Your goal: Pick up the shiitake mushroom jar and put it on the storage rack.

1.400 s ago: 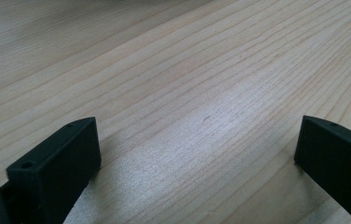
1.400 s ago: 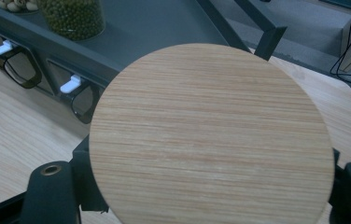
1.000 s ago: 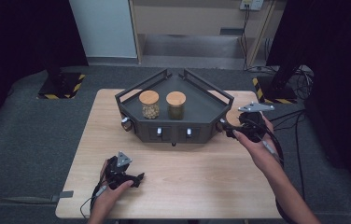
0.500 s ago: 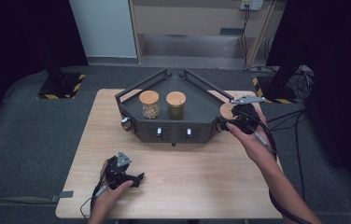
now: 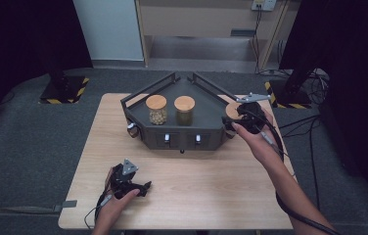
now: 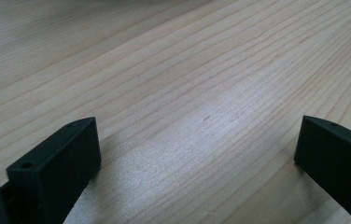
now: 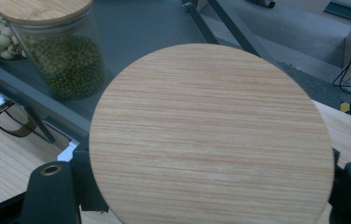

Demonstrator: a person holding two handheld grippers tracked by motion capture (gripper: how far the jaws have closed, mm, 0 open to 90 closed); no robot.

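A person's right hand holds my right gripper (image 5: 232,117) at the right corner of a dark tray (image 5: 172,88). It is shut on a jar whose round wooden lid (image 5: 232,109) faces up. In the right gripper view the lid (image 7: 211,135) hides the jar's body, with a black jaw on each side of it, and my right gripper (image 7: 201,175) hangs over the tray's rim. My left gripper (image 5: 144,186) rests on the wooden table (image 5: 211,196) near its front left. Its jaws stand wide open over bare wood, with nothing between them (image 6: 197,140).
Two wooden-lidded glass jars stand in the tray: one with pale beans (image 5: 156,108), one with green beans (image 5: 184,110). The green one (image 7: 66,60) is just beyond the held lid. Dark rails edge the tray. Cables lie on the floor at the right.
The right gripper has carried the lidded jar left and away from the person, from beside the tray to its right corner. The left gripper has stayed put.
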